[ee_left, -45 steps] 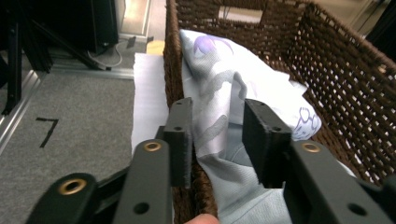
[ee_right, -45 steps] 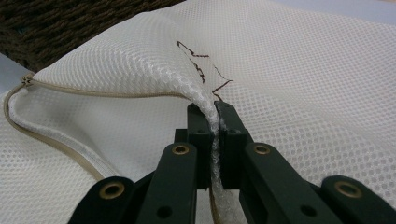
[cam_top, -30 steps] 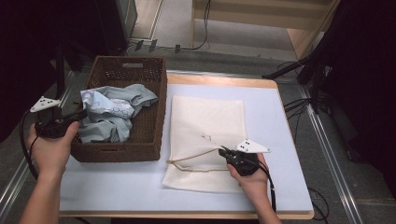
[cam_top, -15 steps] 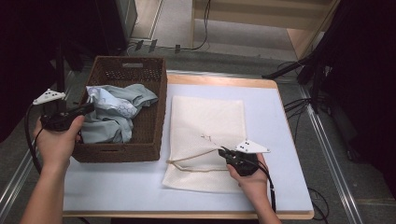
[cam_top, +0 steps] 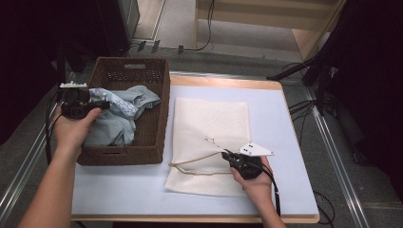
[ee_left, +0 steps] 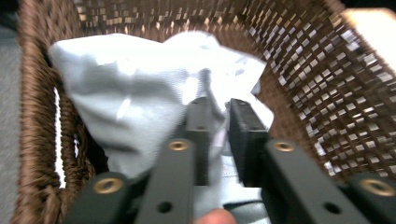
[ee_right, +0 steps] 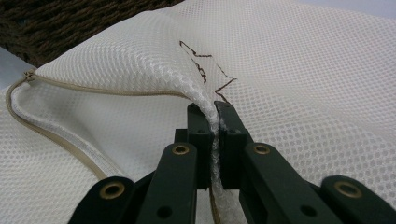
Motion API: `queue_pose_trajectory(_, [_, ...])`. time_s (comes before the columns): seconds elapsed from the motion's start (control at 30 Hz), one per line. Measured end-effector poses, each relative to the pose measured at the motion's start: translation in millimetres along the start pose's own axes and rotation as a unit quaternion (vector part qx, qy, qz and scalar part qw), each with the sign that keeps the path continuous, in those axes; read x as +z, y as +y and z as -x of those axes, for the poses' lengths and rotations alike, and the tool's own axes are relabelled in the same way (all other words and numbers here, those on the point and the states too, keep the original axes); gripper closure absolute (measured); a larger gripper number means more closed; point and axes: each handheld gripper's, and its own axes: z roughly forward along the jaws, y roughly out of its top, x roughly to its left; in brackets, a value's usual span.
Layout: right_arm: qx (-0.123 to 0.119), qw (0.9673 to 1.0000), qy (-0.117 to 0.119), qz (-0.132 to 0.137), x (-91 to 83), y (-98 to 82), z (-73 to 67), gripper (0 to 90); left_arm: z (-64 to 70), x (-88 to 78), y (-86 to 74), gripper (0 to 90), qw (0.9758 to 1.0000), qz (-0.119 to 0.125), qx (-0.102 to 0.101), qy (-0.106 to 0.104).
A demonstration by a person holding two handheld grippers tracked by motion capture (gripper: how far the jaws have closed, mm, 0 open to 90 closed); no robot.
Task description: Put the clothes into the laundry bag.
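While right claw [ee_right: 215,112] pinches mesh bag [ee_right: 299,79], left claw [ee_left: 216,109] stands narrowly parted around cloth [ee_left: 140,93].

One basket [cam_top: 142,137], one mesh bag [cam_top: 209,123], two tongs.

Right claw [cam_top: 227,154] shut (left [cam_top: 105,102] parting)

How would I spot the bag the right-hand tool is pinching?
On the pale blue table, right of the brown wicker basket, lies a flat cream mesh bag. Its tan zipper gapes open, and the right gripper pinches its upper layer.
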Motion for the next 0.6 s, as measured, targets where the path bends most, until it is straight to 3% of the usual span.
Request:
queue_pose_trajectory(0.13, [0.000, 1.0000, 0.000, 0.000, 0.0, 0.1, -0.4, 86.7, -0.8, 6.8, 1.7, 61.4, 1.0000, -0.009, 0.002, 0.004])
queue_pose_trajectory(0.2, [0.000, 1.0000, 0.001, 0.000, 0.0, 0.1, -0.5, 86.7, 0.2, 12.0, 2.8, 50.2, 0.9998, -0.020, 0.003, 0.003])
queue_pose_trajectory(0.33, [-0.001, 1.0000, 0.001, 0.000, -0.1, 0.1, -0.7, 86.7, 3.4, 23.6, 2.1, 38.3, 0.9984, -0.051, 0.019, 0.013])
queue_pose_trajectory(0.43, [-0.002, 1.0000, 0.001, -0.001, 0.1, 0.1, -0.7, 86.7, 1.2, 30.7, 1.7, 35.7, 0.9980, -0.056, 0.027, 0.012])
queue_pose_trajectory(0.53, [-0.002, 1.0000, 0.001, -0.001, 0.2, 0.1, -0.9, 86.7, -0.2, 37.4, 1.2, 31.8, 0.9975, -0.068, 0.022, 0.004])
queue_pose_trajectory(0.6, [-0.002, 1.0000, 0.001, -0.001, 0.2, 0.0, -1.0, 86.7, -0.3, 44.7, 0.2, 32.7, 0.9959, -0.083, 0.031, 0.015])
